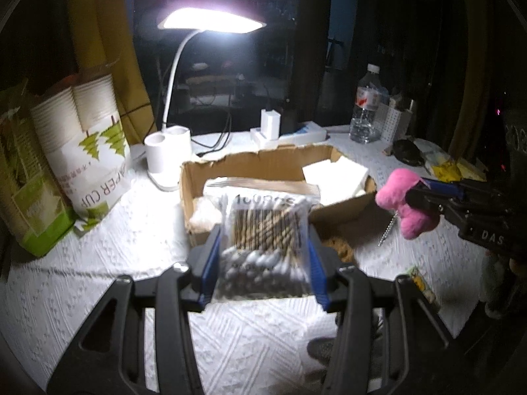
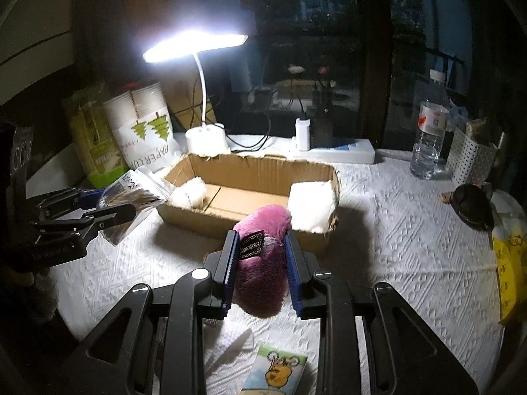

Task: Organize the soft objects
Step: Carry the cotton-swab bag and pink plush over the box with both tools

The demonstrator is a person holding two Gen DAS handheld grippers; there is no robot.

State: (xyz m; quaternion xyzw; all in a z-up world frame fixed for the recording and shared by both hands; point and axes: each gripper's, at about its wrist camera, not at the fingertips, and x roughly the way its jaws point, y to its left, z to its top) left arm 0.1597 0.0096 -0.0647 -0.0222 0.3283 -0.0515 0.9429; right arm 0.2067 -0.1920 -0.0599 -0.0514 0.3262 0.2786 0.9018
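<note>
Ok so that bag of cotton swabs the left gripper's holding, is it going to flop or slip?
The bag of cotton swabs probably stays fairly flat, since the packed sticks stiffen it. Its glossy plastic looks slippery, so it might slide between the left gripper pads. It likely weighs little: in the right wrist view the bag sticks out sideways without sagging.

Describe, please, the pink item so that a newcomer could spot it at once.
Start at the open brown cardboard box under the white desk lamp. Just in front of it, the right gripper clamps a fuzzy pink plush toy, the only pink thing here, bearing a small black label.
</note>
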